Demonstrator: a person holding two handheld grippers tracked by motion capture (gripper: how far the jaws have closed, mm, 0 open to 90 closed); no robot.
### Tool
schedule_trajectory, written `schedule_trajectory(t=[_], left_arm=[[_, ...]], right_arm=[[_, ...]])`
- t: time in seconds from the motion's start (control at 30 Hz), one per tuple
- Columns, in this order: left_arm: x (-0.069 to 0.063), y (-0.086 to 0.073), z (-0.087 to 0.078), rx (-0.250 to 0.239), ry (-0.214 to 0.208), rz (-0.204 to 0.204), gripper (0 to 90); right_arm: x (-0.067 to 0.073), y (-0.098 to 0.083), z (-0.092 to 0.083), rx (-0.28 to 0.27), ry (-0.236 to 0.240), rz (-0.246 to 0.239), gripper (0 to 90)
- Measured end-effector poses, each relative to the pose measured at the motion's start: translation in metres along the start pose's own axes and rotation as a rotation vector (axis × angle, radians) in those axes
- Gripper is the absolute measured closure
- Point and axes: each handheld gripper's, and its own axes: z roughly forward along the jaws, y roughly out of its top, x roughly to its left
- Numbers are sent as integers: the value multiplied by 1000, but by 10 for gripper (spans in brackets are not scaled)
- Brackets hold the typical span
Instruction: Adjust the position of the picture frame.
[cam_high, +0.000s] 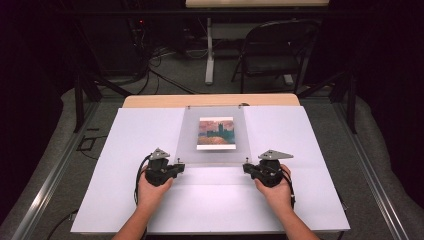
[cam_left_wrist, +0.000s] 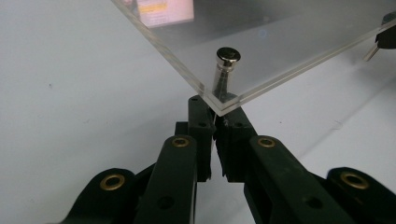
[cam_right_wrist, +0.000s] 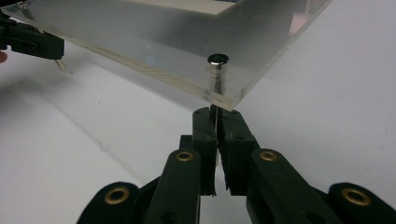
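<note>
A clear acrylic frame (cam_high: 215, 152) with a picture (cam_high: 216, 133) of a building at sunset lies on the white table cover. My left gripper (cam_high: 180, 166) is at its near left corner (cam_left_wrist: 219, 103), jaws shut on a thin metal pin. A silver standoff (cam_left_wrist: 227, 60) passes through that corner. My right gripper (cam_high: 246, 167) is at the near right corner (cam_right_wrist: 224, 100), also shut on a thin metal pin (cam_right_wrist: 215, 126), below another standoff (cam_right_wrist: 218, 63). In each gripper view the jaws (cam_left_wrist: 215, 116) (cam_right_wrist: 216, 119) point at the corner's underside.
White sheet (cam_high: 130, 150) covers the wooden table (cam_high: 150, 101). A dark folding chair (cam_high: 275, 50) and a table leg (cam_high: 209, 55) stand beyond the far edge. Metal rails run along both sides of the floor.
</note>
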Motion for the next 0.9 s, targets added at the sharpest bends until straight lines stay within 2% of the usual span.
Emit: schedule_trajectory(t=[0.23,0.33,0.9], left_arm=[[-2,0,5,8,-3,11,851],[-2,-1,5,11,-5,4,851],[-5,-5,6,28,-3,24,852]], right_arm=[[-6,-1,2,-1,-10,22,849],[-5,-2,2,2,-13,20,850],[-5,-6,2,19,-20,13,849]])
